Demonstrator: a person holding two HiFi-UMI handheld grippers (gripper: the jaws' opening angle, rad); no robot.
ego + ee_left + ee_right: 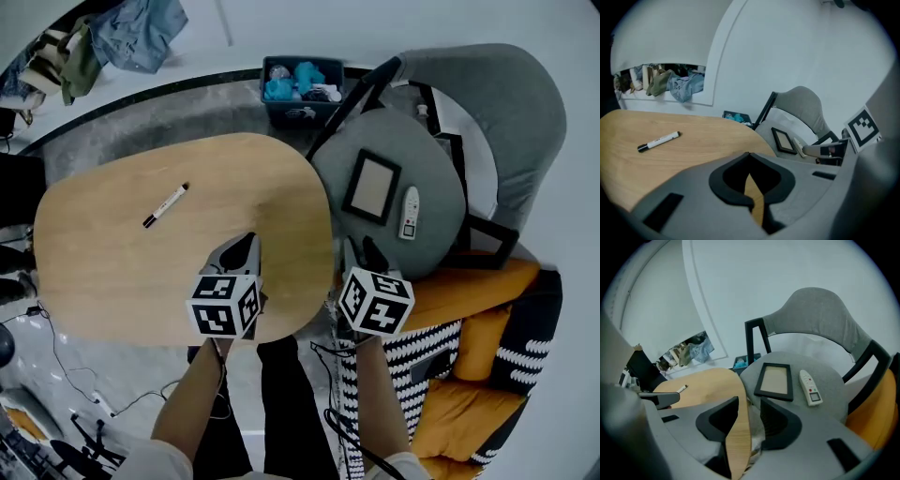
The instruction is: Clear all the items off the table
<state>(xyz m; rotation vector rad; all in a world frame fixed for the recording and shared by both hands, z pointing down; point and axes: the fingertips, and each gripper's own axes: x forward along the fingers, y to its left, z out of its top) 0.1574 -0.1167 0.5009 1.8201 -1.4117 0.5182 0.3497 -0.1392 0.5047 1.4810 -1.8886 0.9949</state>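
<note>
Fingers of left gripper [749, 155] closed, empty; right gripper [750, 403] parted, empty. Marker [166, 204]: toward far-left edge of table [103, 281], well apart from both. Likely light, stiff, smooth, prone to roll; pinch mid-barrel.

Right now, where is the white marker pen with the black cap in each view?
Head view: white black-capped marker pen, upper left, on oval wooden table.
Left gripper view: left, on table.
Right gripper view: tiny, left, mid-height.
Shared landmark: black picture frame on grey chair.
</note>
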